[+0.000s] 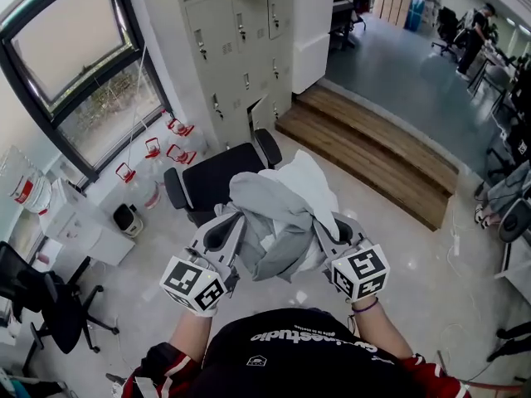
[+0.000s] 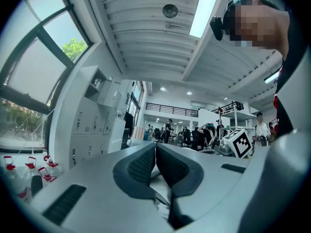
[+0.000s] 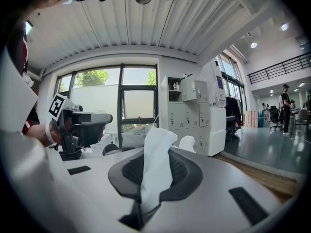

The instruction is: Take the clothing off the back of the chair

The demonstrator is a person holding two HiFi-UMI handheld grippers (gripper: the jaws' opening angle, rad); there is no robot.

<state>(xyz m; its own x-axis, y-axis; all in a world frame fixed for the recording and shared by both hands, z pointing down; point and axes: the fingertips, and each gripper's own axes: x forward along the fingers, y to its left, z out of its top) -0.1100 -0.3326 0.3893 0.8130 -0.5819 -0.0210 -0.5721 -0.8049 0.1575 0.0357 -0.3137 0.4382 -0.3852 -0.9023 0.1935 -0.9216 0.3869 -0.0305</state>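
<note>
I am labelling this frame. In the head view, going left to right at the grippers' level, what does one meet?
black office chair → left gripper → clothing, gripped from both sides → right gripper

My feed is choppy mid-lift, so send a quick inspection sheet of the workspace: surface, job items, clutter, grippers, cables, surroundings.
Surface: pale glossy floor; no table in use.
Job's things: grey and white clothing bunched between both grippers, over the black office chair; cannot tell whether it touches the chair.
Clutter: water jugs with red handles below the window; second office chair at left.
Grippers: left gripper shut on the clothing; right gripper shut on its white fabric.
Cables: white cable on the floor at right.
Surroundings: grey lockers, wooden step, people far off.
</note>
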